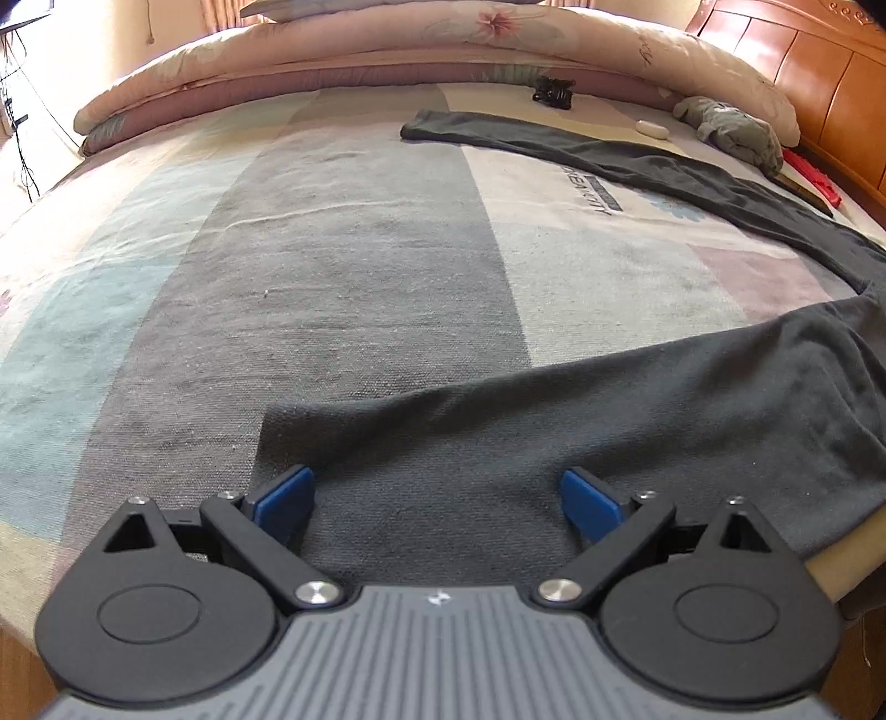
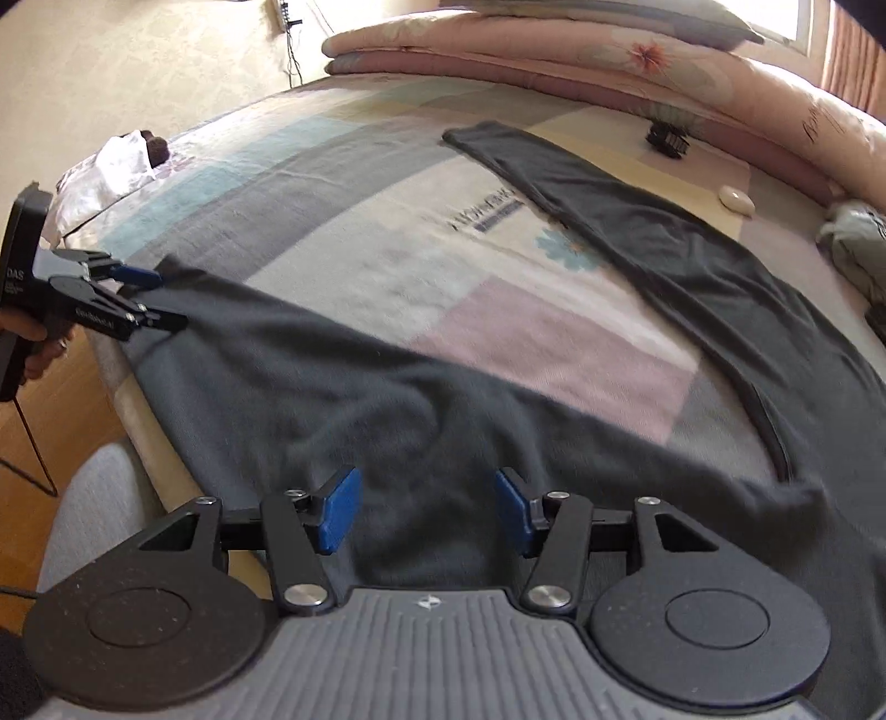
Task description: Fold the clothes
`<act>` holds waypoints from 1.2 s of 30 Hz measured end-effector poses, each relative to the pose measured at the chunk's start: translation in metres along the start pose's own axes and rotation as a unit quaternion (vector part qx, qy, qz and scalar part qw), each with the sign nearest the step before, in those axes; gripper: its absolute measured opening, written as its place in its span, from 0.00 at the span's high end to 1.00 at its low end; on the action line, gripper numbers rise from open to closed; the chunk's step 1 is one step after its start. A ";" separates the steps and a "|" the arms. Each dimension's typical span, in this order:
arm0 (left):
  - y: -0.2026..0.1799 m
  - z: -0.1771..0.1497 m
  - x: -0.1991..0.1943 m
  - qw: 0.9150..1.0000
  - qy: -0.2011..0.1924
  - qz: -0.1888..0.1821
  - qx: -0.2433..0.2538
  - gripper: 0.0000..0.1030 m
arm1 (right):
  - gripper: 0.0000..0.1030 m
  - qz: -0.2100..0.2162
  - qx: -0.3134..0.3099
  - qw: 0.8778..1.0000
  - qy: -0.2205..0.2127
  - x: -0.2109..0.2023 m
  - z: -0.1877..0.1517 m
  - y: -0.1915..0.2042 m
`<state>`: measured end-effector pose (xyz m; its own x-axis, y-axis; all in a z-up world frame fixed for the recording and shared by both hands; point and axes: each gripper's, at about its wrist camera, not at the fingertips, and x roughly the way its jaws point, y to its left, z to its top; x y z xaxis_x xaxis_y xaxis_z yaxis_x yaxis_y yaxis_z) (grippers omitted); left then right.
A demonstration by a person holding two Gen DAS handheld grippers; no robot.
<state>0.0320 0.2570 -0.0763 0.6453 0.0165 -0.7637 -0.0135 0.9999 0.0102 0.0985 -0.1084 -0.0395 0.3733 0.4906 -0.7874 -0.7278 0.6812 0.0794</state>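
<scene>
A: Trousers (image 1: 554, 421), dark grey, spread on the bed (image 1: 343, 266), two legs in a V. Near leg runs along the bed's front edge, far leg (image 2: 637, 221) angles off toward the quilt (image 1: 443, 50)

B: Which way from the fingers?

A: Left gripper (image 1: 437, 498) sits right over the near leg's cuff end, cloth straight ahead btwn the blue pads (image 1: 288, 498). Leg's long axis goes off to its right, toward the crotch. Right gripper (image 2: 426, 512) is over the same leg, further along, nearer where the legs join

B: Jaws?

A: Both wide apart, nothing held. Cloth lies under and btwn them, not pinched. In the right wrist view the left gripper's tips look to be at or touching the cuff edge, can't tell for sure

B: So which hand's nearer the cuff?

A: Left, clearly. My guess: each takes its bit of the near leg and carries it over onto the far one, so the move goes across the long axis, away from the front edge

B: How's the fabric look?

A: Soft knit, matte, a few shallow creases near the join, otherwise flat. Prob limp, will sag btwn the two grips

B: Anything in the way?

A: Small white case (image 1: 648, 127), black clip (image 1: 554, 91) and a bundled grey garment (image 1: 731, 133) near the far leg, apart from it
</scene>
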 end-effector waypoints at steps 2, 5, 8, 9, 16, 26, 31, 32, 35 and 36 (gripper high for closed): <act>-0.012 0.003 -0.007 0.999 -0.021 -0.024 0.017 0.07 | 0.43 0.003 -0.005 1.000 0.008 -0.004 -0.021 0.003; -0.027 0.006 -0.002 0.998 -0.027 -0.043 0.029 0.07 | 0.43 0.007 -0.003 1.000 0.005 -0.005 -0.039 0.009; -0.022 0.001 0.012 1.000 -0.002 -0.017 0.003 0.02 | 0.43 0.011 0.034 0.999 0.020 0.000 -0.052 0.005; -0.018 -0.001 0.013 1.000 -0.004 -0.014 -0.007 0.02 | 0.43 0.021 0.042 0.999 0.024 -0.003 -0.056 0.003; -0.027 0.006 0.012 1.000 0.006 0.011 -0.003 0.02 | 0.44 -0.034 0.044 0.998 -0.019 -0.017 -0.020 -0.019; -0.024 -0.010 0.005 1.000 0.004 0.013 -0.022 0.02 | 0.36 -0.108 0.095 0.990 0.002 0.023 -0.032 -0.033; -0.032 0.007 -0.008 1.000 -0.013 0.003 -0.002 0.03 | 0.35 -0.103 0.081 0.991 0.039 -0.002 -0.041 -0.030; -0.038 0.015 -0.011 1.000 -0.026 -0.006 0.007 0.02 | 0.35 -0.104 0.074 0.991 0.038 -0.002 -0.032 -0.029; -0.064 0.040 -0.008 0.997 -0.050 -0.045 0.034 0.02 | 0.35 -0.112 0.052 0.992 -0.005 0.005 0.003 -0.022; -0.075 0.047 -0.005 0.996 -0.054 -0.055 0.045 0.02 | 0.35 -0.101 0.051 0.993 -0.015 0.013 0.014 -0.020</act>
<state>0.0654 0.1826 -0.0427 0.7172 -0.0980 -0.6900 0.1279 0.9918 -0.0080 0.1258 -0.1077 -0.0425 0.5245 0.3532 -0.7747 -0.5751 0.8179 -0.0164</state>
